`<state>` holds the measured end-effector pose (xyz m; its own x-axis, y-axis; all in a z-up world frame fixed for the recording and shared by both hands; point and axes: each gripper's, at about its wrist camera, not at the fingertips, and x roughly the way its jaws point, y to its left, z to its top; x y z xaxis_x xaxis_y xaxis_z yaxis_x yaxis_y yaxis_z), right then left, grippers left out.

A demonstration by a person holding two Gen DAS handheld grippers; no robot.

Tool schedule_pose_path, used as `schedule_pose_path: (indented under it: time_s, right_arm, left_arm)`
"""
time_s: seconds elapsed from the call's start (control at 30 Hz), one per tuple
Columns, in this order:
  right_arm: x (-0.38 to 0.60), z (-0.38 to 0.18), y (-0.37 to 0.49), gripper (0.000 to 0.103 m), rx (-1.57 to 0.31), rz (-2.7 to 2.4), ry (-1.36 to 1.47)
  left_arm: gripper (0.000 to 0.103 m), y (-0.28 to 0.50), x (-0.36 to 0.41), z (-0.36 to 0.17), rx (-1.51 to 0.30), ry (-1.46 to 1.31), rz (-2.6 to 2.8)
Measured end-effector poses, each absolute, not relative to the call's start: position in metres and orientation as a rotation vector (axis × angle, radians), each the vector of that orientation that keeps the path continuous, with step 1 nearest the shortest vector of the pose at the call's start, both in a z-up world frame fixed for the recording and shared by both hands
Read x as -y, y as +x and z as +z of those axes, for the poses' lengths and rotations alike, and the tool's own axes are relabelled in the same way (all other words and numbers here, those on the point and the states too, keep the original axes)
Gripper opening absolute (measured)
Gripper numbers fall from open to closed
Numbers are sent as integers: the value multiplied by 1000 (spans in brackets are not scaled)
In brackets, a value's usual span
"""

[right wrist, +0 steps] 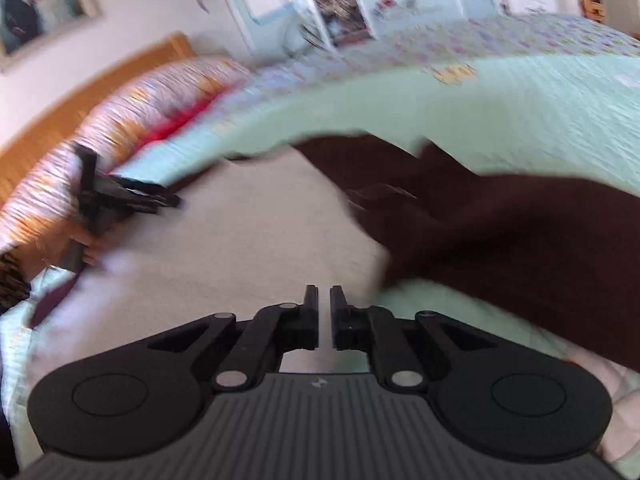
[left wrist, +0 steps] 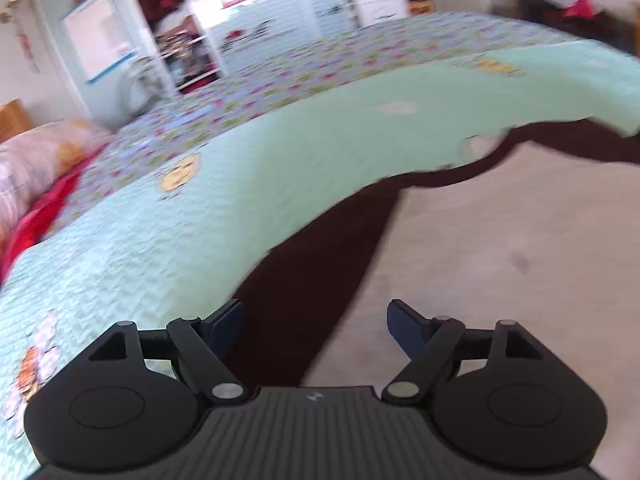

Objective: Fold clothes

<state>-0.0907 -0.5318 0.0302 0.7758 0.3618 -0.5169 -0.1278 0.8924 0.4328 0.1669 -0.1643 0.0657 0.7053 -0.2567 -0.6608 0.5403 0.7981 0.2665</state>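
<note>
Clothes in view number two, both spread on a bed: one pale grey-beige garment lying flat and smooth, and one dark maroon garment, heavier-looking, partly overlapping it and reaching onto the mint-green quilt. In the left wrist view the maroon cloth runs as a long, narrowing strip along the quilt's curved edge, directly ahead of the left gripper. That claw stands wide, its two dark blue-black fingers well apart with nothing between them; it hovers over the maroon strip and the pale cloth, and whether it touches either cannot be told. The right gripper is narrowed to a thin slit, its two black fingers nearly parallel; no fabric shows in the gap, and the pale cloth lies just beneath and ahead of the tips. From the right wrist view the left gripper appears at the far left, held in a hand, though blur hides detail. The quilt has a stitched, puckered texture with a few yellow and white flower patches. Beyond it lies a floral bedspread in small pink and green print, one striped pillow and a wooden headboard.
</note>
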Motion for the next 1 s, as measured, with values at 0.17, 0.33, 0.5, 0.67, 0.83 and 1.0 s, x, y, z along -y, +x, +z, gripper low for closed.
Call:
schedule_pose_path:
  time_s: [0.17,0.33,0.5,0.67,0.83,1.0]
  right_arm:
    - [546,2,-59,1,-768,179,427]
    - [519,36,-64,11,-670,158,327]
    - [467,38,7,12,-698,403,278]
    - [429,15,97,5,-858,481,121]
    - [456,1,158,2,-690,238,206]
    - [434,12,150,12,-659,355,228]
  left_arm:
    - [103,179,153,38,-649,510,-396]
    - [86,185,148,51,-706,362,-415]
    - [87,179,180,46,-708,423,-563]
    - [101,217,191,34,-681,441,-487]
    - [103,250,216,28,-555,513,-277]
    - [77,229,211,50,-620,403,-447]
